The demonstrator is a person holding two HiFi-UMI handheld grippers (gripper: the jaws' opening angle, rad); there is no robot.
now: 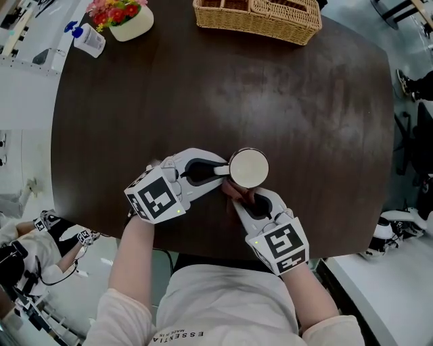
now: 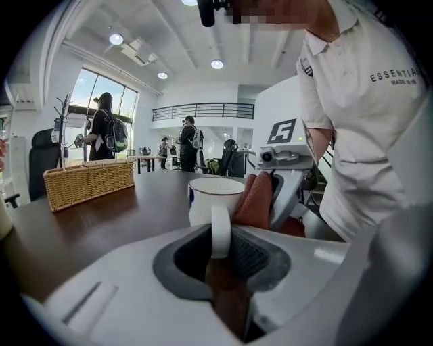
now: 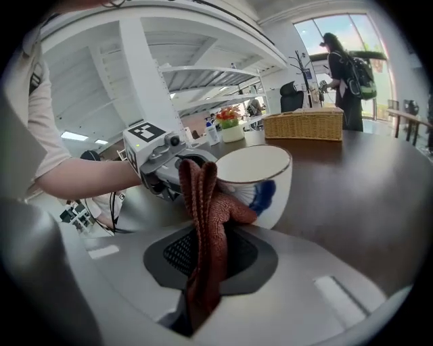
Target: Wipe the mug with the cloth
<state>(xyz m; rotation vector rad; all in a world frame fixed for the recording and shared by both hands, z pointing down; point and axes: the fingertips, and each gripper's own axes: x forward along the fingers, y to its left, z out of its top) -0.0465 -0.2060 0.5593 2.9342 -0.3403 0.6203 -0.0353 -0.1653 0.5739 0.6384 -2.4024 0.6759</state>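
A white mug (image 1: 248, 167) with a blue mark stands upright on the dark table (image 1: 304, 121), near its front edge. My left gripper (image 1: 215, 170) is shut on the mug's handle (image 2: 220, 230), coming from the left. My right gripper (image 1: 245, 199) comes from the near side, shut on a rust-red cloth (image 3: 206, 223). The cloth is pressed against the mug's near wall (image 3: 260, 182). In the left gripper view the cloth (image 2: 260, 197) shows bunched on the mug's right side.
A wicker basket (image 1: 257, 17) sits at the table's far edge. A white pot of flowers (image 1: 125, 17) and a small bottle (image 1: 88, 39) stand at the far left. People walk in the room beyond the table.
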